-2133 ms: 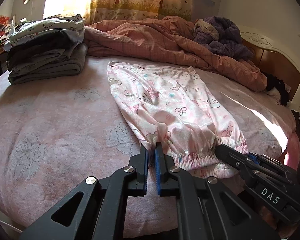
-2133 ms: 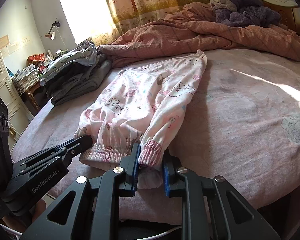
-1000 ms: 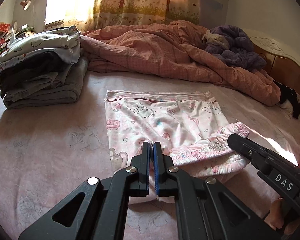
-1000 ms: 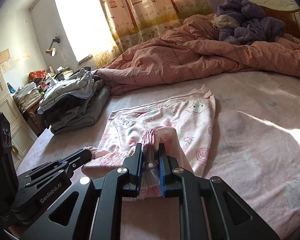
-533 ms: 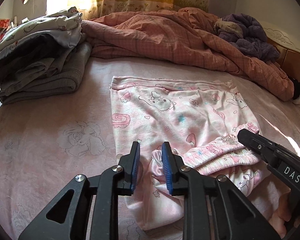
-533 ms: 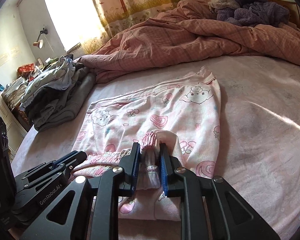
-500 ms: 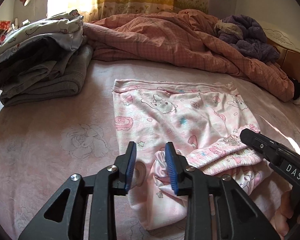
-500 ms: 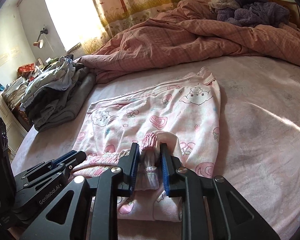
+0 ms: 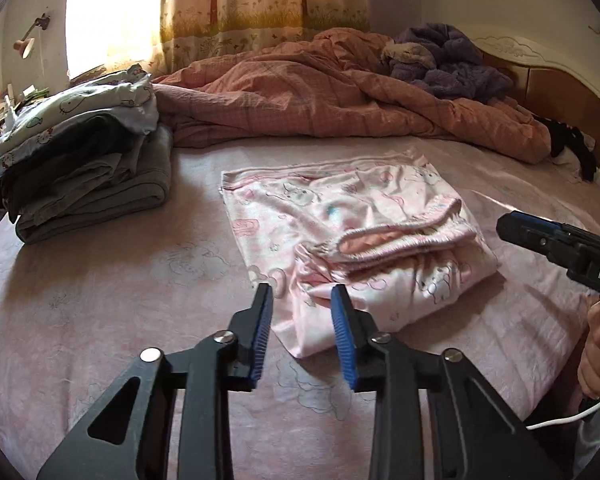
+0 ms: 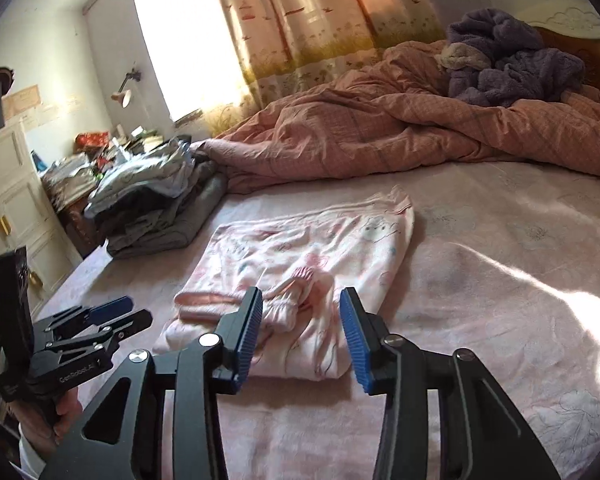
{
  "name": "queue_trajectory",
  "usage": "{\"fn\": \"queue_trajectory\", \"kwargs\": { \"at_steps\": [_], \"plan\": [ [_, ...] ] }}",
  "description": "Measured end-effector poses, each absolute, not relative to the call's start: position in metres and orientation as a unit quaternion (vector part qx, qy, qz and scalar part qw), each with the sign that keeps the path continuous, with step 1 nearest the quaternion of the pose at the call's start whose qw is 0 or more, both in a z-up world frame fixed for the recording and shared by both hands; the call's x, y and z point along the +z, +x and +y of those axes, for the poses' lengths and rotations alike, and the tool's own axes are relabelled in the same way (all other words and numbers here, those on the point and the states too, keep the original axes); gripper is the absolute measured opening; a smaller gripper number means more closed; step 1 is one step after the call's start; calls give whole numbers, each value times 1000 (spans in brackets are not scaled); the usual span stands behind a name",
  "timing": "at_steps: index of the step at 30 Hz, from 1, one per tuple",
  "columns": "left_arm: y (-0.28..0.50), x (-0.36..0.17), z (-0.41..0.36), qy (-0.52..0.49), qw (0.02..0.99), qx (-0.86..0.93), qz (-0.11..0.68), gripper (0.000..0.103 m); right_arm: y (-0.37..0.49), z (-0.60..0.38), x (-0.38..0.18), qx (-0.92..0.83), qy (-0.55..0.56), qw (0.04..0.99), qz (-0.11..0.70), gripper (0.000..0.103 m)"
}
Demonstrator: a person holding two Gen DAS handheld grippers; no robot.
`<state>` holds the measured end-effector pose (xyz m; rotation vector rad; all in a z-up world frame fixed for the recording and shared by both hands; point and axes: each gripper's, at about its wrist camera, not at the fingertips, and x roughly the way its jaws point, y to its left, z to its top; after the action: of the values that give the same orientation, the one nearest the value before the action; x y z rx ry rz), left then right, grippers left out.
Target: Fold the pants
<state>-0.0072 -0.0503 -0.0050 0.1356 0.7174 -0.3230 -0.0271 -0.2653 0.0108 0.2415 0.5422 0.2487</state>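
Observation:
The pink printed pants (image 9: 340, 216) lie on the pink bed sheet, folded over, with the cuffed leg ends lying loosely on the upper part. They also show in the right wrist view (image 10: 300, 264). My left gripper (image 9: 302, 292) is open and empty, just short of the pants' near left edge. My right gripper (image 10: 298, 298) is open and empty, above the near edge of the pants by the cuffs. Each gripper shows from the side in the other's view: the right one (image 9: 540, 236), the left one (image 10: 116, 314).
A stack of folded clothes (image 9: 84, 164) sits on the bed's left side. A rumpled pink duvet (image 9: 340, 96) and a purple fleece (image 9: 444, 60) lie at the back. A wooden headboard (image 9: 560, 96) is at the right. A white dresser (image 10: 8, 208) stands left of the bed.
Both grippers carried the leg ends over the upper part of the pants, opened and let go. They have since drawn back toward me, and the pants lie folded.

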Motion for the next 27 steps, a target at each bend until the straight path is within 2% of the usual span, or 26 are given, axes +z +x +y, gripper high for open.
{"fn": "queue_trajectory", "kwargs": {
  "at_steps": [1, 2, 13, 18, 23, 27],
  "plan": [
    [-4, -8, -56, 68, 917, -162, 358, 14, -26, -257, 8, 119, 100, 946, 284, 36],
    [2, -11, -62, 66, 914, -164, 365, 13, -23, -249, 4, 108, 84, 943, 303, 34],
    [66, -12, -71, 58, 917, -123, 376, 12, 39, -243, -8, 71, 108, 940, 315, 31],
    [61, -22, -56, 44, 916, -126, 379, 13, 61, -259, -19, 76, 147, 928, 333, 32],
    [45, -4, -54, 33, 924, -158, 346, 13, 41, -269, -11, 87, 158, 940, 289, 32],
    [55, 8, -67, 11, 912, -207, 354, 13, 35, -259, 8, 117, 130, 945, 278, 32]
  ]
}}
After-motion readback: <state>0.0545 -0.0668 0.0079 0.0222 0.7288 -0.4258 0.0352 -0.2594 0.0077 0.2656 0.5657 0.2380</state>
